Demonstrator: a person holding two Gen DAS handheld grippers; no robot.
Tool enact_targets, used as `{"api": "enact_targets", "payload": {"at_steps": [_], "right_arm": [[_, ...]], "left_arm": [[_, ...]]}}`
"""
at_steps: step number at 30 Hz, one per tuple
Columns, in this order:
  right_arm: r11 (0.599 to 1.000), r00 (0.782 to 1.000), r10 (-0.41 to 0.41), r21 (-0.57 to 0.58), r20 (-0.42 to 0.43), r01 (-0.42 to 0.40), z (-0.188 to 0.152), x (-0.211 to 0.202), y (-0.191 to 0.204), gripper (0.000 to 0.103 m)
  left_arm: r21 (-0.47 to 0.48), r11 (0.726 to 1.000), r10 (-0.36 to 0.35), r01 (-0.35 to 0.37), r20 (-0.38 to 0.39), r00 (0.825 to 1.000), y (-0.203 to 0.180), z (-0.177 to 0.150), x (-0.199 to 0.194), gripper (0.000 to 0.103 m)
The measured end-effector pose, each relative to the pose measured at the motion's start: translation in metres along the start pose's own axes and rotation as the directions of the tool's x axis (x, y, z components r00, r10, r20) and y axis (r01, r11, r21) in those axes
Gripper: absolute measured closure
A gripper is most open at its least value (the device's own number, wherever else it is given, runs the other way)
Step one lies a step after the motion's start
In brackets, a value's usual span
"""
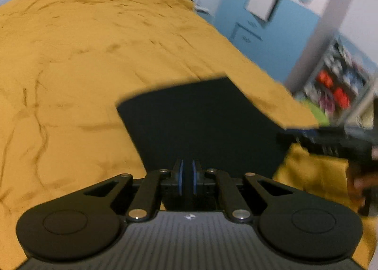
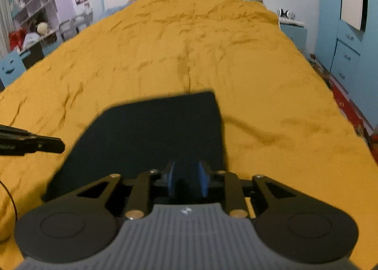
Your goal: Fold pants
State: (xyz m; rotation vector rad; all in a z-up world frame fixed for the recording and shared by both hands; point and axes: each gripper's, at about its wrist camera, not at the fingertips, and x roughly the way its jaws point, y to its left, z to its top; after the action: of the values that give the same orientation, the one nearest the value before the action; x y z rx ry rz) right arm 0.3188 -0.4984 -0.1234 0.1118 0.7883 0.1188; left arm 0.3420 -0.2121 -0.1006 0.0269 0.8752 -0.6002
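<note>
Nearest us, our left gripper (image 1: pixel 187 176) has its blue pads nearly together on the near edge of the dark pants (image 1: pixel 200 126). Our right gripper (image 2: pixel 187 181) pinches that edge with a wider gap. Both point toward twelve o'clock, level and parallel, likely to carry the fold flat. The pants stretch ahead over the mustard bedspread (image 2: pixel 189 45).
</note>
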Motion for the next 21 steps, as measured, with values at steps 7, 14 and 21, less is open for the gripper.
{"api": "enact_targets", "payload": {"at_steps": [7, 14, 21], "right_arm": [[1.000, 1.000, -0.021, 0.001, -0.010, 0.021, -0.041, 0.006, 0.003, 0.074], [0.998, 0.999, 0.040, 0.052, -0.027, -0.039, -0.030, -0.026, -0.013, 0.047], [0.893, 0.974, 0.224, 0.399, 0.006, -0.208, 0.010, -0.013, -0.079, 0.028]], "left_arm": [[0.021, 0.999, 0.026, -0.025, -0.080, 0.996, -0.012, -0.041, 0.004, 0.095], [-0.050, 0.998, -0.029, 0.025, -0.081, 0.996, 0.010, -0.039, -0.028, 0.077], [-0.271, 0.955, -0.109, 0.120, 0.056, 0.992, 0.055, 0.009, -0.023, 0.036]]}}
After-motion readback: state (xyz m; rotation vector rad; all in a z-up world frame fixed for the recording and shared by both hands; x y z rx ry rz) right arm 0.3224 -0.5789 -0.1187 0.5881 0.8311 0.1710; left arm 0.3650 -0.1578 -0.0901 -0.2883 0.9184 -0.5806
